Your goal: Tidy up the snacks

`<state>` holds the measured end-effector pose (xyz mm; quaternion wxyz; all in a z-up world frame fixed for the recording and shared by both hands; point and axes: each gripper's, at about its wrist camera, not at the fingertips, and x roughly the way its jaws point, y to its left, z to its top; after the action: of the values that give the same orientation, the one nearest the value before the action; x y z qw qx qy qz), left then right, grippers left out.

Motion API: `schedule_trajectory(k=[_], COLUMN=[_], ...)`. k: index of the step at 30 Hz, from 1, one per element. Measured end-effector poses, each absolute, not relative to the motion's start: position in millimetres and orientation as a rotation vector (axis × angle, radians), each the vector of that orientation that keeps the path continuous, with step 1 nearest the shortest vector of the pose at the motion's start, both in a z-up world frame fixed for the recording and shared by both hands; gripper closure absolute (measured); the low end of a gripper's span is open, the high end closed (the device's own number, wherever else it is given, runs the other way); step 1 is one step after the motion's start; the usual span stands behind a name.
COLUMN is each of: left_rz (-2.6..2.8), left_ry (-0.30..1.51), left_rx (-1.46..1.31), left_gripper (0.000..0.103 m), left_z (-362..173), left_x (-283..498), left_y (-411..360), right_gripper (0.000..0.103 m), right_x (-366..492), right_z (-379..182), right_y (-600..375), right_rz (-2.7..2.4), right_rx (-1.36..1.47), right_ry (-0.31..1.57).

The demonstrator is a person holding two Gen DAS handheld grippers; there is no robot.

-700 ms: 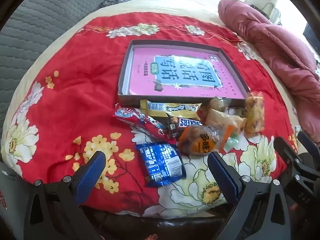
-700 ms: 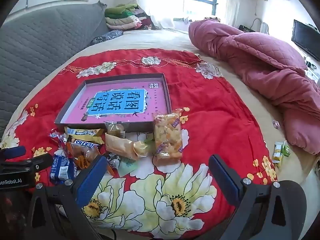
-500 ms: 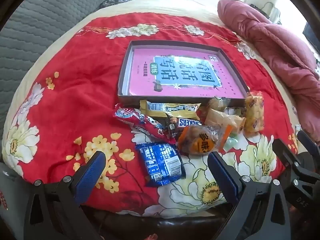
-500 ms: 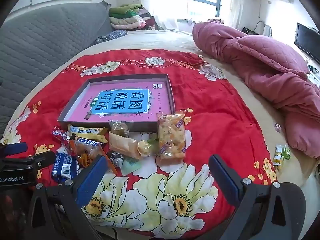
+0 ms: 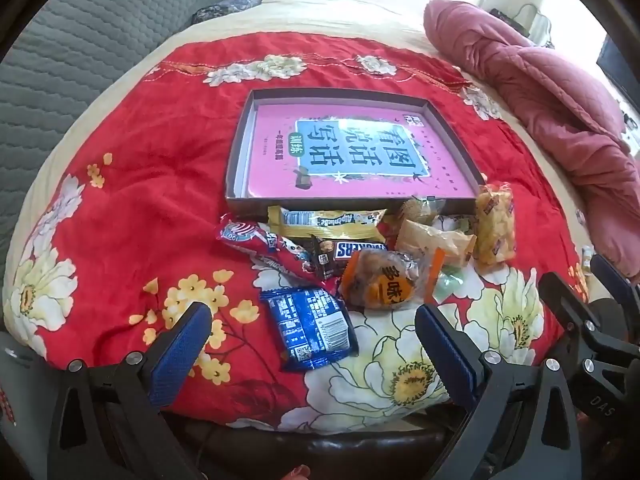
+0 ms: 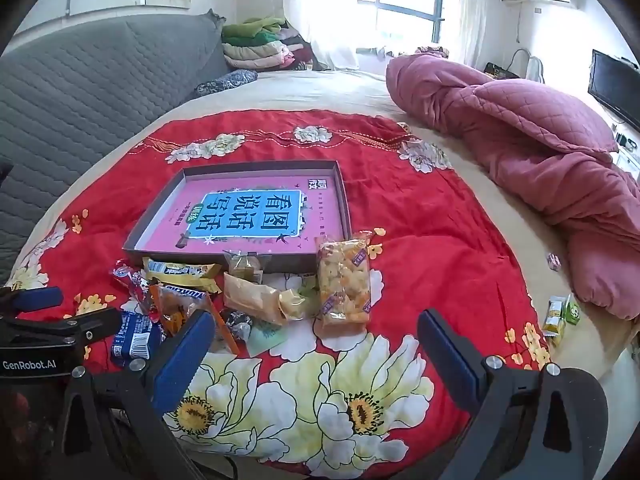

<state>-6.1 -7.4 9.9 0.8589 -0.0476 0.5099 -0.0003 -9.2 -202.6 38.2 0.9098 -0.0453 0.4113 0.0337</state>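
- My left gripper (image 5: 312,354) has its fingers spread wide, grasping nothing, above the blue pack (image 5: 310,327).
- My right gripper (image 6: 316,354) is likewise released and empty, near the cracker bag (image 6: 343,280).
- The snacks lie heaped on the red blanket (image 5: 132,200), just in front of the tray (image 5: 240,152); none are inside it.
- I judge the blue pack light, crinkly and slippery; I'd pinch it across its flat middle.
- The orange pastry (image 5: 384,284) looks soft and crushable, so grip it gently by its sealed edge.
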Motion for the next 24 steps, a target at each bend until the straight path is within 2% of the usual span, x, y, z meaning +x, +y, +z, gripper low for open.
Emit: schedule_trajectory(k=[24], left_rz=[0.003], left_ry=[1.084], left_rx=[-0.098], left_gripper=[0.001], left_z=[6.5], left_x=[-5.1], left_y=[-8.9], right_gripper=[0.001], right_x=[-8.8], right_z=[35.6], right_y=[-200.0], right_rz=[0.077], right_rx=[-0.1], right_ry=[0.849])
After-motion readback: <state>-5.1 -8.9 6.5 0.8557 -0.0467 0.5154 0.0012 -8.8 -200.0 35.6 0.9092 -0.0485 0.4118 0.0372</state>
